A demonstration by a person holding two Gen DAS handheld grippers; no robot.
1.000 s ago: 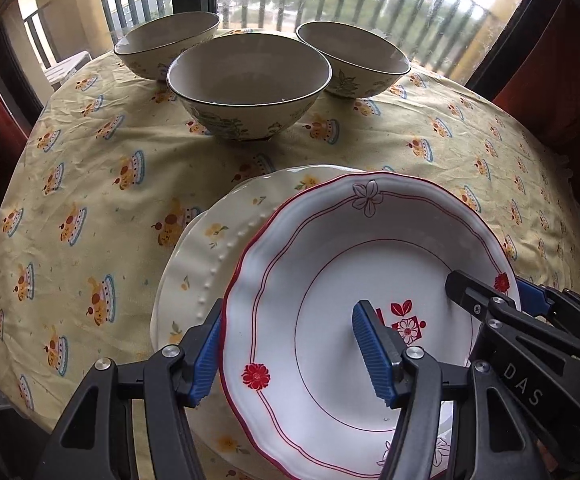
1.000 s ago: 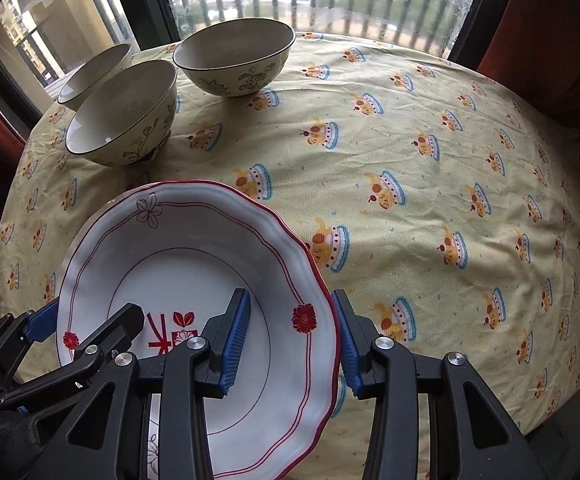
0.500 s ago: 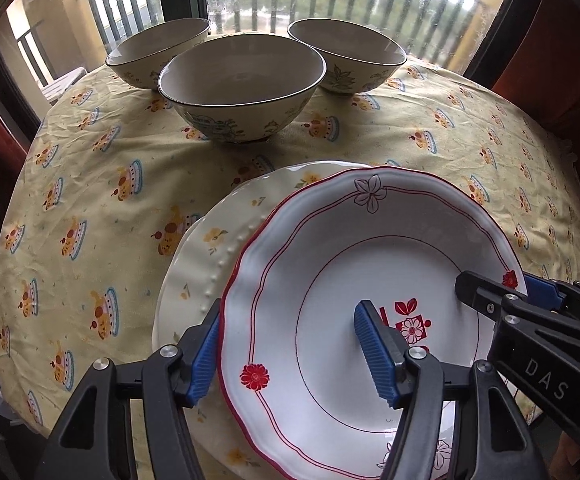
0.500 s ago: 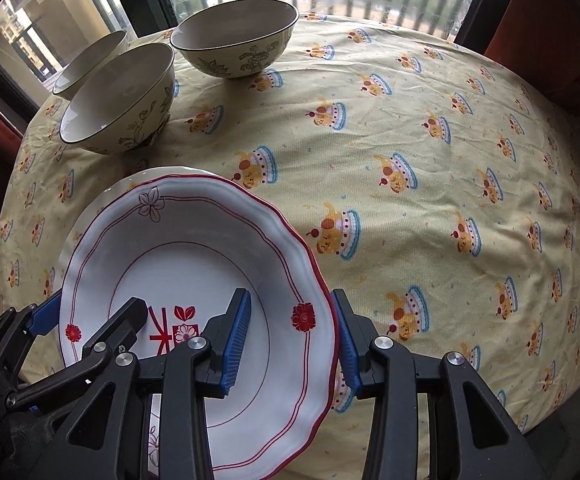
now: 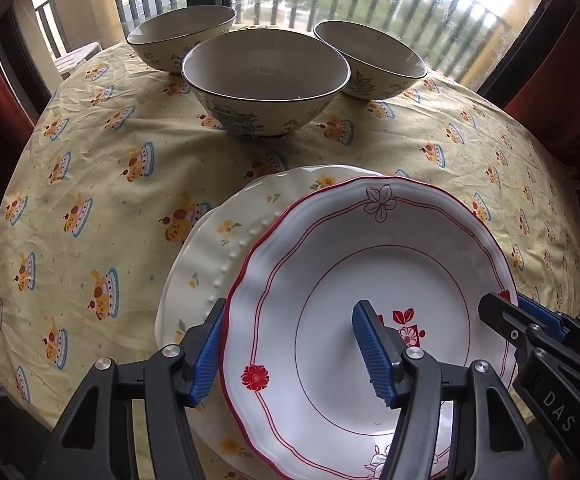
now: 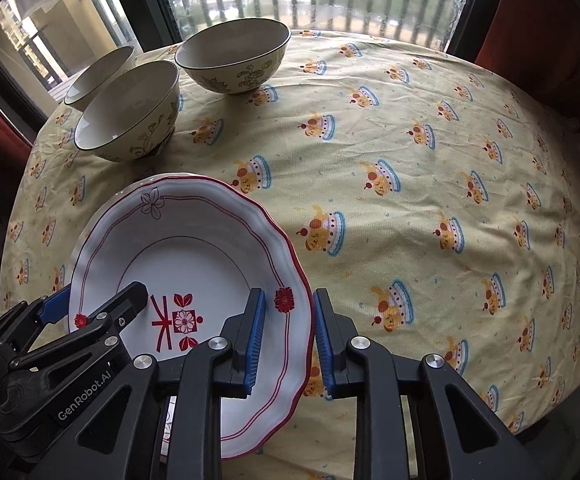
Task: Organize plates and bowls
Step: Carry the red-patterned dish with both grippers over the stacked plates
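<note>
Round table under a yellow tablecloth [image 6: 430,184] printed with cakes, set before a barred window. On the far side, three patterned bowls [image 5: 265,80] in a loose cluster, upright, mouths up, none nested yet. On the near side, well apart from the bowls, a cream plate [image 5: 225,240] flat on the cloth, and over it a red-rimmed plate [image 5: 370,280], shifted off centre toward the right so that a crescent of cream shows on the left. Round, so no long axis to speak of; face up, near edge seemingly raised a little toward the cameras, the flower outline on the rim pointing away toward the bowls, the red emblem toward the near edge. Straddling opposite rims: left gripper [image 5: 290,352] spread wide across the left rim, one blue pad outside the edge, the other well inside over the plate's well, apart from the surface as far as can be judged. Right gripper [image 6: 287,340] narrower, jaws closing with the right rim between them, a slim gap showing at each pad, so no firm pinch yet. Both pointing steeply down, each equally near its own side. Likely step in hand: securing the red-rimmed plate by both edges to square it over the cream one. Crux for the coming move: rim sitting true between the pads, and the leftward offset to be made up.
</note>
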